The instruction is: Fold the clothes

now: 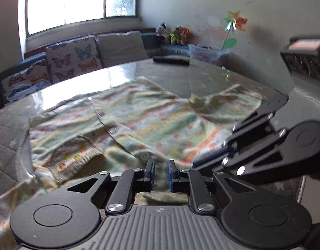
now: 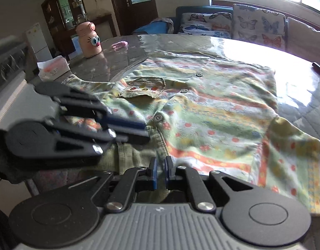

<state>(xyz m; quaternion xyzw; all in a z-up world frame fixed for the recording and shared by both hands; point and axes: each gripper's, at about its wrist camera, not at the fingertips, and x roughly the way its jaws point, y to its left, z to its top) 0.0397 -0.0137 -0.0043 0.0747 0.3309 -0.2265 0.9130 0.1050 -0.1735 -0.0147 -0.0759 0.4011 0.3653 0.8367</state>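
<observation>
Soft printed cotton, pale green with orange and yellow bands and small red dots: one buttoned shirt (image 2: pixel 212 112) lay spread front-up on the table (image 2: pixel 295 83), collar end toward both grippers, its surface lightly creased. A ribbed olive collar band (image 2: pixel 139 156) ran along the near edge. A small chest pocket (image 2: pixel 143 88) with a gaping rim sat beside the round dark buttons.

Left gripper (image 1: pixel 161 171): black linkage arms, blue-padded fingers (image 1: pixel 150 173), held to a narrow gap with shirt fabric lying between; whether the pads pinched it could not be told. Right gripper (image 2: pixel 160 171): same build, jaws at a narrower gap over the collar edge, grip likewise unclear.

Table covering: glossy clear sheet over grey quilted cloth.

Left view only: a paper pinwheel (image 1: pixel 234 21), a dark remote (image 1: pixel 171 60), butterfly-print cushions (image 1: pixel 72 57). Right view only: a pink cartoon-eyed bottle (image 2: pixel 89 39), a dark wooden door (image 2: pixel 135 4).
</observation>
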